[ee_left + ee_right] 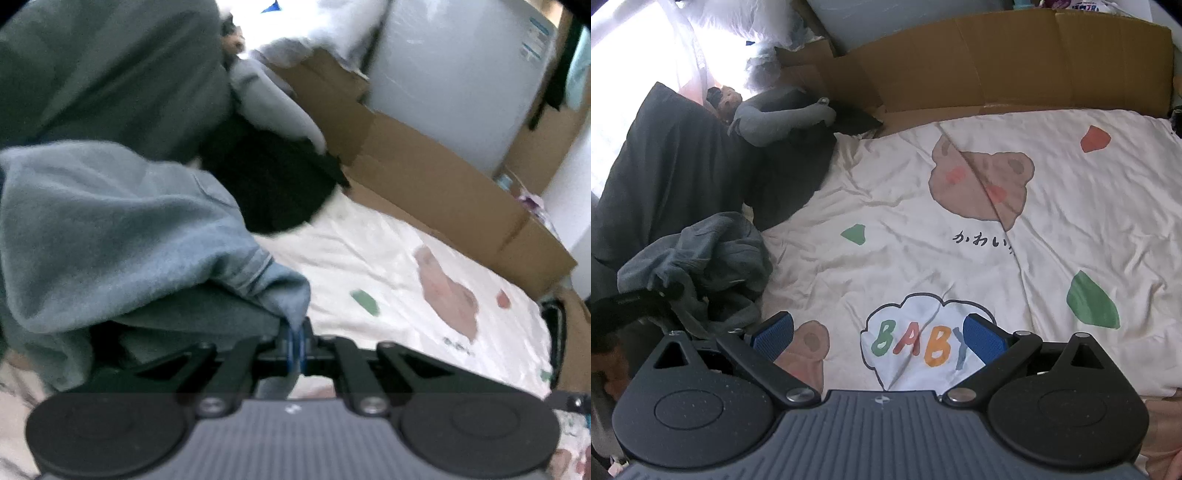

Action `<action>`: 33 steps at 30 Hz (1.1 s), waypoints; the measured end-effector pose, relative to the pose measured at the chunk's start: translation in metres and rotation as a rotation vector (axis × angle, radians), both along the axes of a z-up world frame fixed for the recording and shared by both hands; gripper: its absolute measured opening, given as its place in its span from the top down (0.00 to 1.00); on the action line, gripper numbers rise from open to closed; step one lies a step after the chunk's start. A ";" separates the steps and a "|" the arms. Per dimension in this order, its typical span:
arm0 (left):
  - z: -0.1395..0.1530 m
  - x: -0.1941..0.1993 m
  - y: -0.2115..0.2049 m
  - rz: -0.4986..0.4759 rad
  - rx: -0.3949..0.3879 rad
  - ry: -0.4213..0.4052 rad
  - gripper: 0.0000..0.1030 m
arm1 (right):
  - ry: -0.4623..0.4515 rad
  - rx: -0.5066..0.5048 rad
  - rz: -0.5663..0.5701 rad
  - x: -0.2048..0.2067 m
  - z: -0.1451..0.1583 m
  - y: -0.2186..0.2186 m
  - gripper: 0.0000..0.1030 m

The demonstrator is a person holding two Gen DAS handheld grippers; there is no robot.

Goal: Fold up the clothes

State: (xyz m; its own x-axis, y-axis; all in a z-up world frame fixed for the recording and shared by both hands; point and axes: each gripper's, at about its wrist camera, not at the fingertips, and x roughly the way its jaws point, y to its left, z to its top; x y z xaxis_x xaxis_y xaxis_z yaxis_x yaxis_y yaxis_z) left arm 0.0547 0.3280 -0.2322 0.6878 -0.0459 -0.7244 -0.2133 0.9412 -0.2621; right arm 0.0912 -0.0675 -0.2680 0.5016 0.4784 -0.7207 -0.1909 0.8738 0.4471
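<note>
We see our left gripper [295,341] with its jaws pressed together on a corner of a grey-blue garment [122,236], the blue pads pinching the cloth edge between them. The garment bunches up and hangs to the left of the jaws, lifted off the bed cover [388,266]. In the right wrist view the same garment [701,258] sits as a crumpled heap at the left edge of the bed, beside a larger dark grey garment [665,166] spread behind it.

Our right gripper [879,343] hovers over the cream bed cover [905,221] with its jaws spread wide and nothing between them; below them lies the cloud print reading "BABY" [916,343]. A bear print [982,181] lies further back. Flattened cardboard [997,62] lines the far side of the bed, touching the cover's edge.
</note>
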 end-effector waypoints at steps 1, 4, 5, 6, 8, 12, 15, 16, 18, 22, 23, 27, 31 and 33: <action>-0.004 0.002 -0.007 -0.007 -0.008 0.005 0.98 | 0.000 0.002 -0.004 0.000 0.001 -0.001 0.03; -0.016 0.011 -0.027 -0.011 -0.019 0.027 0.97 | 0.002 0.005 -0.016 0.000 0.002 -0.005 0.03; -0.021 0.015 -0.033 -0.013 -0.019 0.033 0.97 | 0.005 0.006 -0.021 -0.001 0.002 -0.006 0.03; -0.025 0.019 -0.039 -0.015 -0.019 0.040 0.97 | 0.012 0.006 -0.024 -0.001 0.002 -0.007 0.03; -0.036 0.024 -0.046 -0.019 -0.025 0.058 0.97 | 0.022 -0.004 -0.029 -0.002 0.002 -0.010 0.03; -0.056 0.040 -0.060 -0.030 -0.014 0.107 0.97 | 0.025 -0.019 -0.045 -0.005 0.005 -0.019 0.03; -0.067 0.053 -0.068 -0.033 0.012 0.165 0.95 | 0.021 -0.021 -0.064 -0.007 0.008 -0.025 0.03; -0.068 0.056 -0.070 -0.036 0.021 0.187 0.93 | 0.022 -0.018 -0.071 -0.008 0.008 -0.027 0.03; -0.069 0.058 -0.075 -0.048 0.032 0.218 0.81 | 0.018 -0.017 -0.078 -0.009 0.010 -0.030 0.03; -0.058 0.039 -0.074 -0.100 0.018 0.241 0.61 | 0.011 -0.018 -0.080 -0.011 0.012 -0.033 0.03; -0.055 0.033 -0.071 -0.105 0.014 0.252 0.61 | 0.011 -0.016 -0.081 -0.010 0.012 -0.033 0.03; -0.038 0.009 -0.055 -0.085 0.008 0.271 0.60 | 0.006 -0.006 -0.082 -0.011 0.012 -0.034 0.03; -0.014 -0.009 -0.031 -0.045 0.032 0.249 0.55 | 0.001 0.004 -0.080 -0.011 0.012 -0.034 0.03; -0.001 -0.016 -0.015 -0.008 0.041 0.238 0.55 | 0.002 0.008 -0.078 -0.012 0.010 -0.033 0.03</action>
